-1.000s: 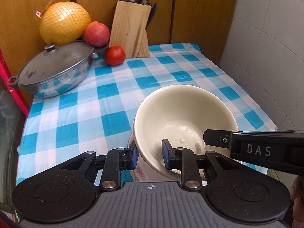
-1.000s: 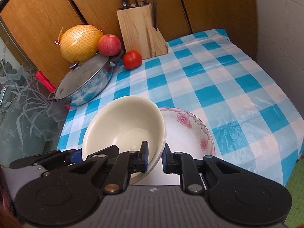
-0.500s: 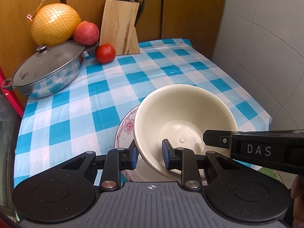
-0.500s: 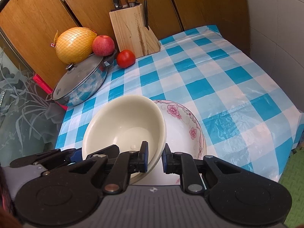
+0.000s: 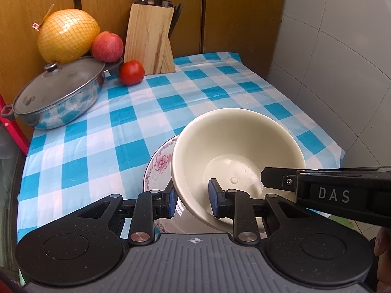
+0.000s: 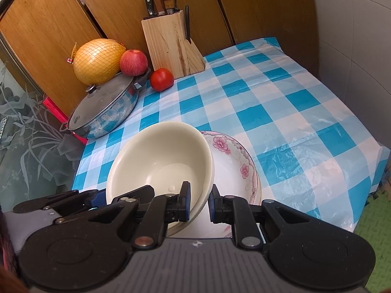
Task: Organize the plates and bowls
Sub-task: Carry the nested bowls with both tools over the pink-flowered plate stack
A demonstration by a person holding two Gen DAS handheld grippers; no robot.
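Left claw (image 5: 191,201) clamped across near-left rim of cream bowl (image 5: 234,146); right claw (image 6: 199,201) clamped across near-right rim. Bowl tilted between both claws, equally near each, directly over floral plate (image 6: 234,163) on checked surface (image 6: 281,112). Probable next move: straight down, levelling bowl onto plate.

The only legible text is "DAS". It stands in white capitals on my right gripper (image 5: 327,195), near right.

Left gripper (image 5: 193,199) jaws straddle cream bowl (image 5: 238,156) rim, above floral plate (image 5: 158,168)
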